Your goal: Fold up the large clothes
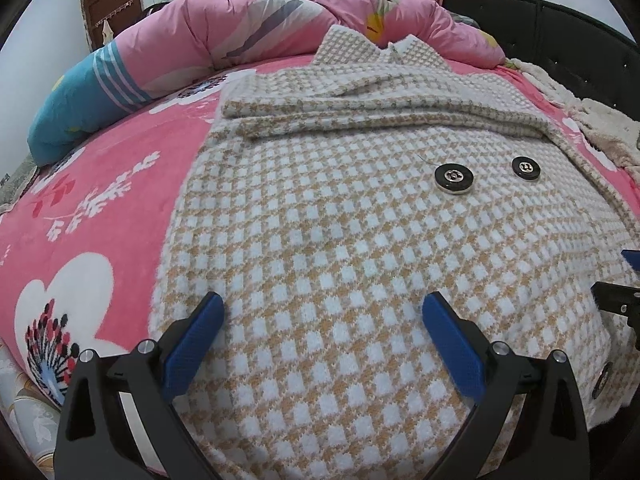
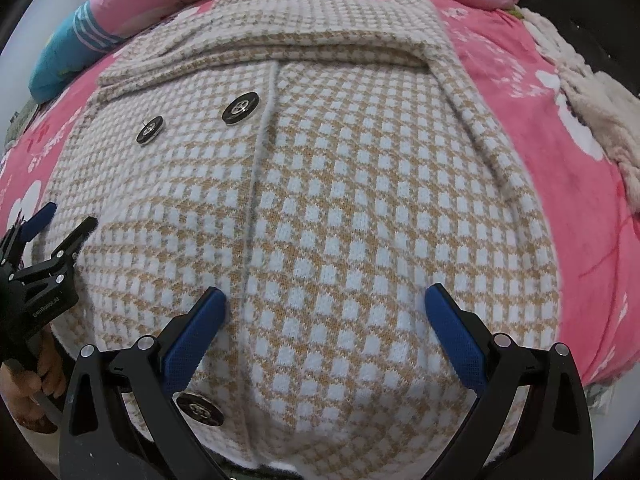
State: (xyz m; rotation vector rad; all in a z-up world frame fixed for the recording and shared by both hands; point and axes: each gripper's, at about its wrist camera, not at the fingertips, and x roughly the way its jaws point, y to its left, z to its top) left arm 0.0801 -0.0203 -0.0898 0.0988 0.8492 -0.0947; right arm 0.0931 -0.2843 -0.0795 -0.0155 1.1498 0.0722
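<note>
A tan and white houndstooth coat point(image 1: 340, 220) lies flat on the pink bed, front up, collar at the far end and both sleeves folded across the chest. It fills the right wrist view point(image 2: 340, 200) too, with black buttons point(image 2: 241, 108) left of the front seam. My left gripper point(image 1: 323, 312) is open and empty, just above the coat's lower left part. My right gripper point(image 2: 326, 306) is open and empty over the coat's lower middle. The left gripper point(image 2: 60, 220) also shows at the left edge of the right wrist view.
A pink floral bedsheet point(image 1: 100, 184) covers the bed. A rolled pink quilt point(image 1: 248, 28) with a blue end lies along the far side. A cream fluffy blanket point(image 2: 592, 108) lies at the right edge. A dark headboard point(image 1: 560, 28) stands at the far right.
</note>
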